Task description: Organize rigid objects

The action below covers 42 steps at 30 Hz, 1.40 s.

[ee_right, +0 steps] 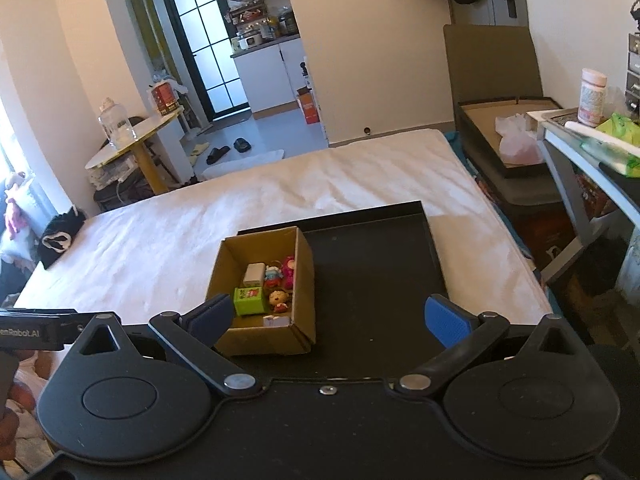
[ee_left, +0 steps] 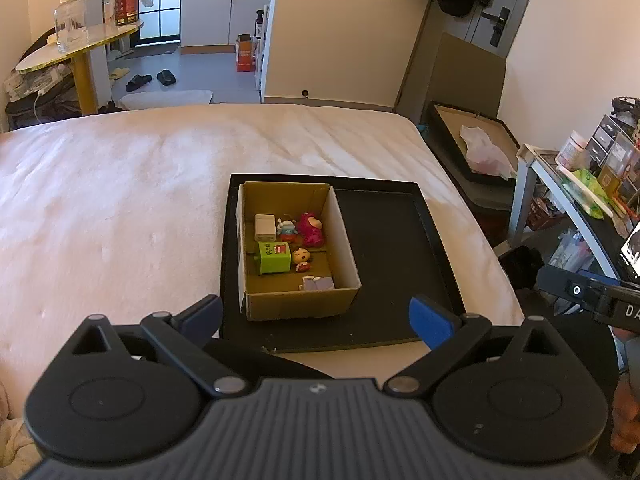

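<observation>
The bed (ee_left: 120, 184) carries a black tray (ee_left: 400, 240) that gives the soft bedding a firm base. A cardboard box (ee_left: 296, 300) sits in the tray's left half; all small items (ee_left: 286, 248) you were sorting lie inside it, so the tray's right half is bare. Your left gripper (ee_left: 320, 320) and right gripper (ee_right: 328, 320) hover short of the box, jaws apart and empty.

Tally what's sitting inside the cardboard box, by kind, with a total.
Inside the cardboard box:
White charger block: 1
Green cube: 1
Small lilac and white item, kind unclear: 1
Toy figures: 3 (pink one, blue and white one, yellow-headed one)
Total: 6
</observation>
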Each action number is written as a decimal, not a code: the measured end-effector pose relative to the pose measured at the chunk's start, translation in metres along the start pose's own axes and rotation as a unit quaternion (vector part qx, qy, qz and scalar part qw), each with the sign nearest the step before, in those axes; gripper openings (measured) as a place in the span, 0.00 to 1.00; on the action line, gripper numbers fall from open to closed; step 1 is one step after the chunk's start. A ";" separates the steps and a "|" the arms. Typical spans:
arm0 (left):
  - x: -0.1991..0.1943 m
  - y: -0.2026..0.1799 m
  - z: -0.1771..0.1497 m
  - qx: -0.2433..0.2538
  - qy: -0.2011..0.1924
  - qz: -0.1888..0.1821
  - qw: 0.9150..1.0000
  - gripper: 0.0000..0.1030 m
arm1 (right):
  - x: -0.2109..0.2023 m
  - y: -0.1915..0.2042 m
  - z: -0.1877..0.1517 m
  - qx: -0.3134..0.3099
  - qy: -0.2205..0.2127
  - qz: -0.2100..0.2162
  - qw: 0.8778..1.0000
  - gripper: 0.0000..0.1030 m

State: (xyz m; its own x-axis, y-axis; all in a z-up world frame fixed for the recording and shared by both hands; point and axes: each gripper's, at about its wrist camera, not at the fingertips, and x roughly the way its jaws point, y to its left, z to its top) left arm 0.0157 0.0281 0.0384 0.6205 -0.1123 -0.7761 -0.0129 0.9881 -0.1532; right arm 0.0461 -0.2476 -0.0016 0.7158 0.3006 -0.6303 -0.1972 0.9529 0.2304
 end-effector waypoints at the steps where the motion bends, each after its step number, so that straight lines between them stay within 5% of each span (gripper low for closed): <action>1: 0.000 -0.001 0.000 0.002 -0.001 0.003 1.000 0.96 | 0.000 0.000 0.000 0.000 0.002 0.000 1.000 1.00; 42: -0.004 0.004 -0.005 -0.002 0.001 0.016 1.000 0.97 | -0.006 0.008 -0.009 -0.018 0.029 0.000 0.999 1.00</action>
State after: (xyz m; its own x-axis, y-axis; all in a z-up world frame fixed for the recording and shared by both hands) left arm 0.0093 0.0320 0.0378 0.6175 -0.0807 -0.7824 -0.0359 0.9908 -0.1305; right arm 0.0345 -0.2419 -0.0025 0.6757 0.3014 -0.6728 -0.2216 0.9534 0.2046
